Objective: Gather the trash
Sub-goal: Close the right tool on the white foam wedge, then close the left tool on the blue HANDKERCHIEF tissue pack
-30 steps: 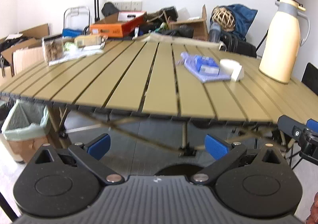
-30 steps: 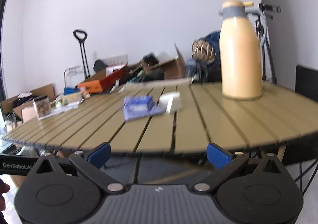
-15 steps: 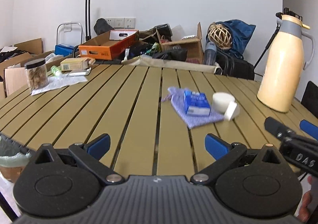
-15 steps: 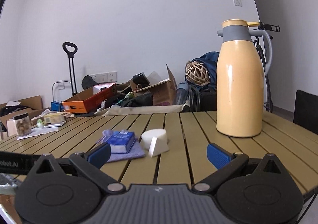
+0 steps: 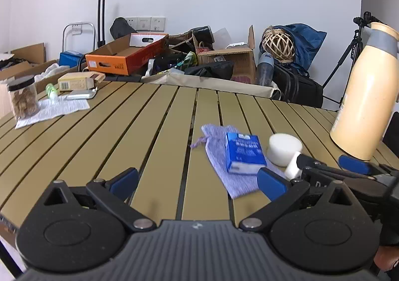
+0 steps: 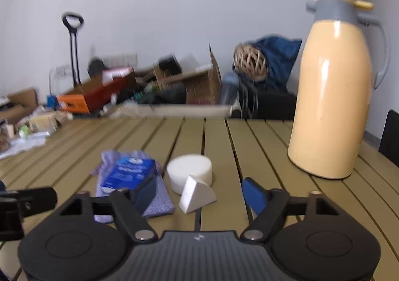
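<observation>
Left wrist | jar [image 5: 22,97] holds brown bits; carton [image 5: 243,152] on pouch [image 5: 224,156]

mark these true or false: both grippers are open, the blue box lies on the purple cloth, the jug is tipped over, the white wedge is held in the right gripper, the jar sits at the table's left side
1. Both grippers are open. True: the left gripper and right gripper each hold nothing.
2. The blue box lies on the purple cloth. True.
3. The jug is tipped over. False: it stands upright on the table.
4. The white wedge is held in the right gripper. False: it rests on the table, ungripped.
5. The jar sits at the table's left side. True, on a paper sheet.
</observation>
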A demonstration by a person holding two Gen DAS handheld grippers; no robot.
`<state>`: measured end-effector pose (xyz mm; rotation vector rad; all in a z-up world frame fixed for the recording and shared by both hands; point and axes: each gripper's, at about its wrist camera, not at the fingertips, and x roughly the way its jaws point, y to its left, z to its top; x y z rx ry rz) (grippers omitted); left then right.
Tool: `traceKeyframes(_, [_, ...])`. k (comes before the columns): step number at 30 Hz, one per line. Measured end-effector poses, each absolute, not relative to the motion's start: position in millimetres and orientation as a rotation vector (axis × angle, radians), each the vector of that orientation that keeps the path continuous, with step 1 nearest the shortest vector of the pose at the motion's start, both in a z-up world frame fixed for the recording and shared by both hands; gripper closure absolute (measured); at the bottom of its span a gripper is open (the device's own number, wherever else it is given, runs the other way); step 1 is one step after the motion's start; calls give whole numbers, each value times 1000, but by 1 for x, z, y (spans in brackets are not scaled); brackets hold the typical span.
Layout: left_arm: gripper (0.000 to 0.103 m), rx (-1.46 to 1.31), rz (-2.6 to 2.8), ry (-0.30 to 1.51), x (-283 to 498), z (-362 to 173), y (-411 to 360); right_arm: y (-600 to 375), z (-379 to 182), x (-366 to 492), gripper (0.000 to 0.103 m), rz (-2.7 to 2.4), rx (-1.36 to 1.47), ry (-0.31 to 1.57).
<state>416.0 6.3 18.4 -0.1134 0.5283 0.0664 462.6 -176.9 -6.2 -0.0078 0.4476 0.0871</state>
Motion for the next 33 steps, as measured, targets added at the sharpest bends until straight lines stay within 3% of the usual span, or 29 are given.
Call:
traceKeyframes(8, [0, -153, 70, 561, 449, 12, 11, -173, -18, 508, 59, 81, 37, 568])
traceKeyframes(10, [0, -164, 66, 573, 455, 10, 11, -172, -22, 514, 71, 79, 33, 590])
traceKeyframes(13, [0, -172, 66, 578, 461, 8, 11, -176, -23, 517, 76, 90, 62, 600])
traceKeyframes(33, [0, -65, 13, 594, 508, -4, -42, -243, -21, 486, 77, 34, 141, 498])
